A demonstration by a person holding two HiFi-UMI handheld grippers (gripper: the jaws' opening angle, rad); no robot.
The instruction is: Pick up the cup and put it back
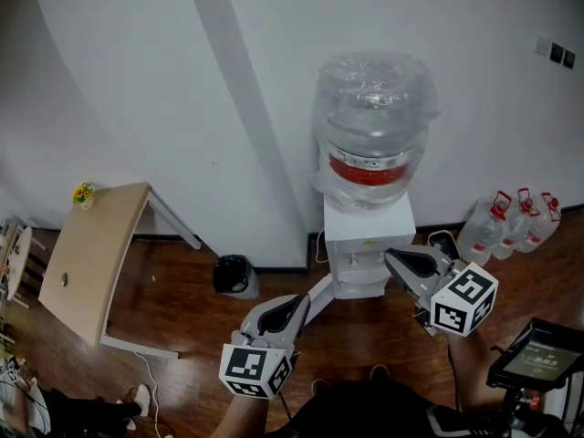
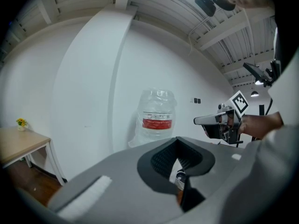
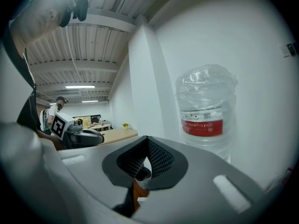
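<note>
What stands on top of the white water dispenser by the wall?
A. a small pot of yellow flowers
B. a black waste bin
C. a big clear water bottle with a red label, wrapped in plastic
C: the big clear water bottle with a red label sits on the white water dispenser.

water dispenser (image 1: 370, 245) — table (image 1: 87, 254) — bin (image 1: 234, 276)
</note>
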